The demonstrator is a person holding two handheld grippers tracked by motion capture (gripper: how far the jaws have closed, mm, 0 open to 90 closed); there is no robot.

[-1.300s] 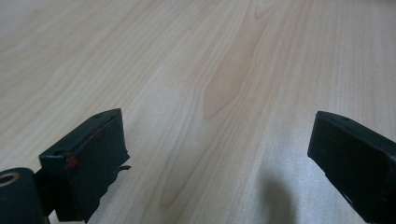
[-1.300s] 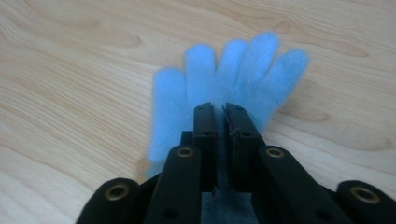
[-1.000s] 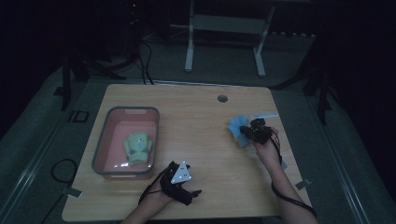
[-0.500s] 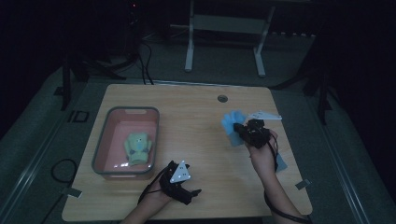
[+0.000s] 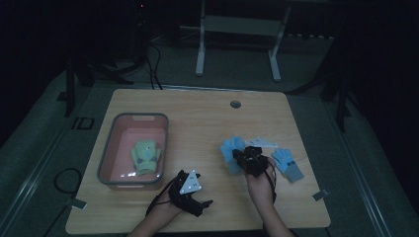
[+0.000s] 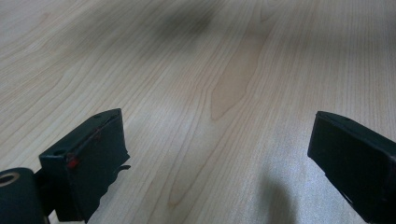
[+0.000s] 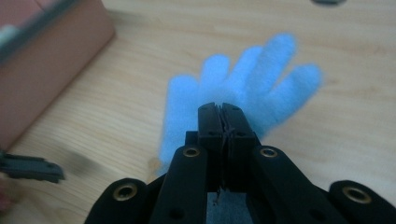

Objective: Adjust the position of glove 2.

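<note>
My right gripper (image 5: 239, 155) is shut on a light blue glove (image 5: 230, 149), held just over the table right of centre. In the right gripper view the closed jaws (image 7: 223, 109) pinch the glove (image 7: 252, 74) near its cuff, and its fingers spread beyond them. A second blue glove with a grey cuff (image 5: 288, 165) lies flat to the right of that hand. A green glove (image 5: 146, 157) lies inside the pink bin (image 5: 133, 117) on the left. My left gripper (image 5: 197, 202) rests near the front edge, its jaws (image 6: 217, 154) wide open over bare wood.
The pink bin's wall (image 7: 51, 56) stands off to the left in the right gripper view. A small round grommet (image 5: 235, 104) is set in the wooden table (image 5: 197, 123) near its far edge. Beyond the table stand a metal frame and cables on the floor.
My right gripper has carried the blue glove leftward across the table, away from the second glove and nearer the bin. The left gripper has stayed put.
</note>
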